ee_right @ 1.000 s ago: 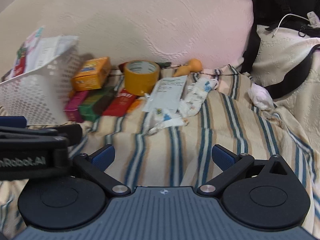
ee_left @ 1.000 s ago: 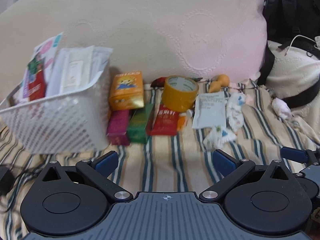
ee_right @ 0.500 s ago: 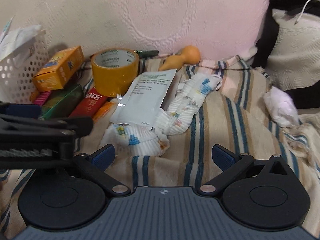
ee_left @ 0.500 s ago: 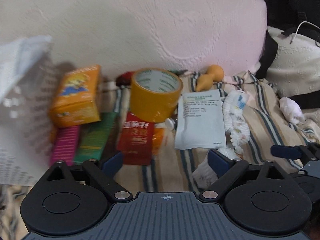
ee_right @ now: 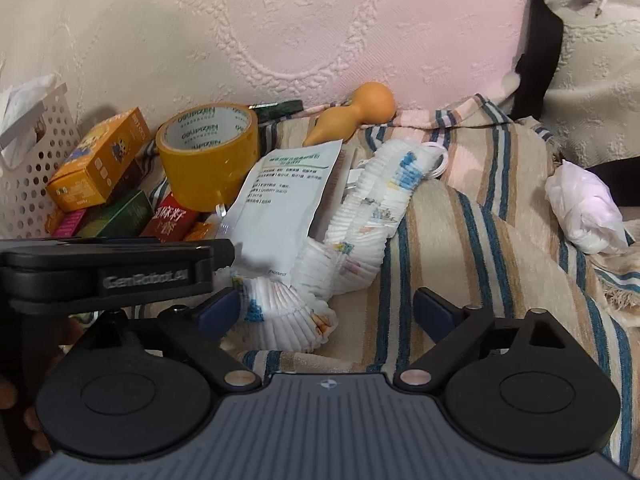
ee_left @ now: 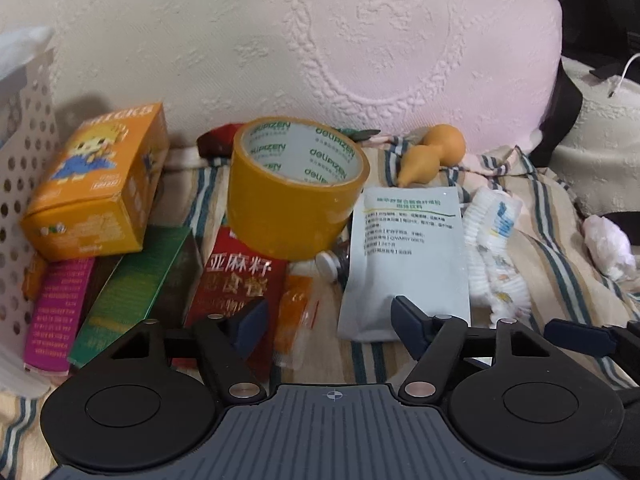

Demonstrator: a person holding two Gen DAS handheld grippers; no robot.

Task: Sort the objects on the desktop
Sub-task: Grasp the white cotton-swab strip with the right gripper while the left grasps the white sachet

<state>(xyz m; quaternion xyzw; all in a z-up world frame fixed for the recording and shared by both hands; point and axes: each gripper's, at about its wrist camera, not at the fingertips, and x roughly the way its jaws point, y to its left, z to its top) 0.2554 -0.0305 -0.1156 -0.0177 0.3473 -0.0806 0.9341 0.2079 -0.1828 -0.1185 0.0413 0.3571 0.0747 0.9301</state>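
Striped cloth (ee_right: pixel 460 240) covers the surface, with a big pale embossed cushion (ee_left: pixel 320 60) behind it and the clutter piled along its base.

Left to right: white perforated basket (ee_left: pixel 20 200) at the far left. Orange box (ee_left: pixel 96 184) leans against it, sitting on top of a magenta box (ee_left: pixel 56 312) and a green box (ee_left: pixel 136 292). Red packet (ee_left: pixel 236 284) lies next to the green box, and a yellow tape roll (ee_left: pixel 292 188) rests partly on the packet's far end. Small orange sachet (ee_left: pixel 296 312) sits just right of the red packet. White pouch (ee_left: pixel 408 252) with printed text lies flat right of the tape. Crinkled white paper wad (ee_right: pixel 360 232) is touching the pouch's right edge and curling round its near end. Orange gourd (ee_left: pixel 432 156) sits at the back against the cushion. Crumpled white tissue (ee_right: pixel 584 208) is well apart on the right.

Left tongs (ee_left: pixel 328 320): jaws wide but closing, pointed down over the sachet and the pouch's near corner; pads not pressing on anything.

Right tongs (ee_right: pixel 328 312): jaws wide, closing, with the near end of the paper wad between them; left pad is just beside it, no grip visible.
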